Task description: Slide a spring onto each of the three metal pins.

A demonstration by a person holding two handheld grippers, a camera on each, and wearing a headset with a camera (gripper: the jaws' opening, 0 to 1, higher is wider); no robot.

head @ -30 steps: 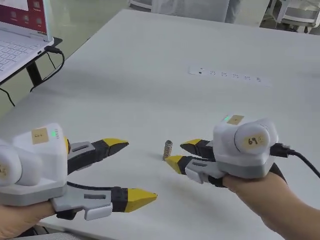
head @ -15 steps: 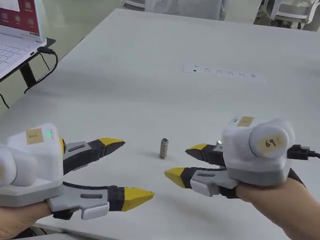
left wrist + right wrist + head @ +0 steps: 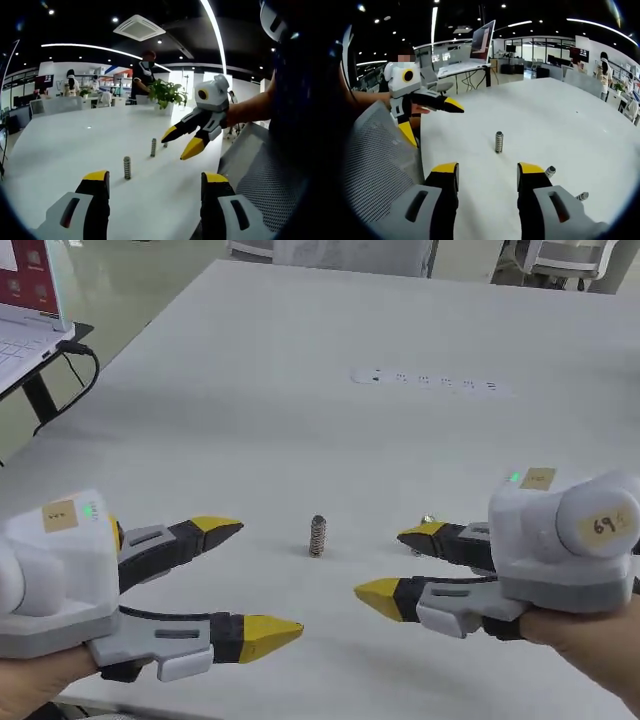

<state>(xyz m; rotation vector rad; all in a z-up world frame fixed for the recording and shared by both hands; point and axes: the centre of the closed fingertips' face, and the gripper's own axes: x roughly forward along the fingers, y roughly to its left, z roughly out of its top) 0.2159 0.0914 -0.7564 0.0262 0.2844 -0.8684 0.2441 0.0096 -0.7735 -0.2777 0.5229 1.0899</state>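
A short metal pin with a spring (image 3: 318, 536) on it stands upright on the white table (image 3: 300, 420), between my two grippers. The left gripper (image 3: 255, 578) is open at the lower left, its yellow tips pointing at the pin. The right gripper (image 3: 385, 564) is open at the lower right, a little apart from that pin. A second small pin (image 3: 428, 521) peeks out behind its upper finger. In the left gripper view, the near sprung pin (image 3: 127, 167) and a farther one (image 3: 153, 147) stand ahead of my jaws. In the right gripper view, one sprung pin (image 3: 499, 142) stands ahead, with two more (image 3: 550, 171) beside the right jaw.
A flush power strip (image 3: 425, 382) is set into the table farther back. A laptop (image 3: 20, 300) on a stand with a black cable (image 3: 78, 350) sits off the table's left edge. A mesh chair back (image 3: 380, 155) is close behind me. People stand at distant desks.
The right gripper has drawn back to the right, away from the sprung pin, and its jaws have spread wider. The left gripper has stayed in place. The head camera has shifted.
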